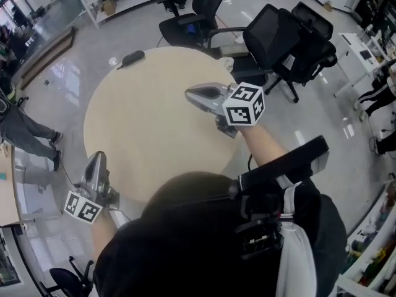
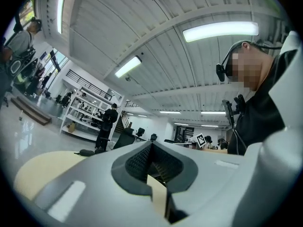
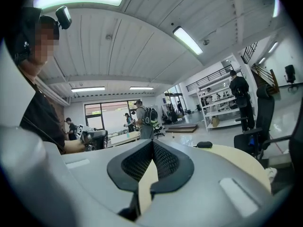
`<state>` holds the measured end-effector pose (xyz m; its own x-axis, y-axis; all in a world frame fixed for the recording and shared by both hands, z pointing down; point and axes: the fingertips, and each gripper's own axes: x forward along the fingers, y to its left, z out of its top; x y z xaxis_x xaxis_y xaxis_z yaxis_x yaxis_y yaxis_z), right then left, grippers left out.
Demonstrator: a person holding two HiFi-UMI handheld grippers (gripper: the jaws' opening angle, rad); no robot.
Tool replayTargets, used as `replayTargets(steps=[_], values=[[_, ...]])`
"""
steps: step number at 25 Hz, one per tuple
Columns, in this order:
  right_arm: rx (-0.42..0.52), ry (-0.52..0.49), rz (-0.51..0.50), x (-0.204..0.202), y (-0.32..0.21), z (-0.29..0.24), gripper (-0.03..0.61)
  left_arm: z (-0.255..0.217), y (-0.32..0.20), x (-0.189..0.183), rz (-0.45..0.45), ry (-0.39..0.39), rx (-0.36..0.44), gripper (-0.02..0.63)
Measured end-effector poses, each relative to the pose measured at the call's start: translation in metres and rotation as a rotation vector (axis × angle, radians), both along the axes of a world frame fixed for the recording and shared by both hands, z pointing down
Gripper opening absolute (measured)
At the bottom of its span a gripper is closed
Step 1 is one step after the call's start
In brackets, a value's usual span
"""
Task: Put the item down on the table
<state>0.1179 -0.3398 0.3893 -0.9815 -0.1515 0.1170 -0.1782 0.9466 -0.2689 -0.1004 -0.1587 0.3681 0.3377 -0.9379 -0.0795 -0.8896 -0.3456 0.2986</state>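
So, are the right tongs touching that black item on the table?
Apart. Head view: right tongs hang over the table; black item lies at its far rim, bare top between.

Table [image 1: 148, 122]: matt, smooth, pale wood-look top. Floor [image 1: 74, 67]: v. glossy, reflective.

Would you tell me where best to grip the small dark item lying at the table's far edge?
Across its narrow middle, from above: the dark item lies flat and elongated near the table rim, so jaws spanning its short width should fit.
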Motion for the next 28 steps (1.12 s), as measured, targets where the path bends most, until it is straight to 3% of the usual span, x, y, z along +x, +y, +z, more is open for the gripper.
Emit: replayTargets(steps=[7, 13, 20, 28], values=[[-0.026, 0.024, -0.020, 0.104, -0.010, 0.029, 0.015, 0.013, -0.036, 0.127, 0.065, -0.008, -0.034, -0.002], [-0.055, -0.018, -0.061, 0.136, -0.014, 0.034, 0.014, 0.014, -0.051, 0.176, 0.081, -0.043, -0.084, -0.002], [-0.075, -0.047, -0.090, 0.125, -0.007, 0.035, 0.014, 0.013, -0.052, 0.181, 0.100, -0.067, -0.094, -0.002], [-0.031, -0.021, -0.035, 0.068, 0.020, 0.024, 0.014, 0.015, -0.033, 0.113, 0.150, -0.029, -0.044, -0.002]])
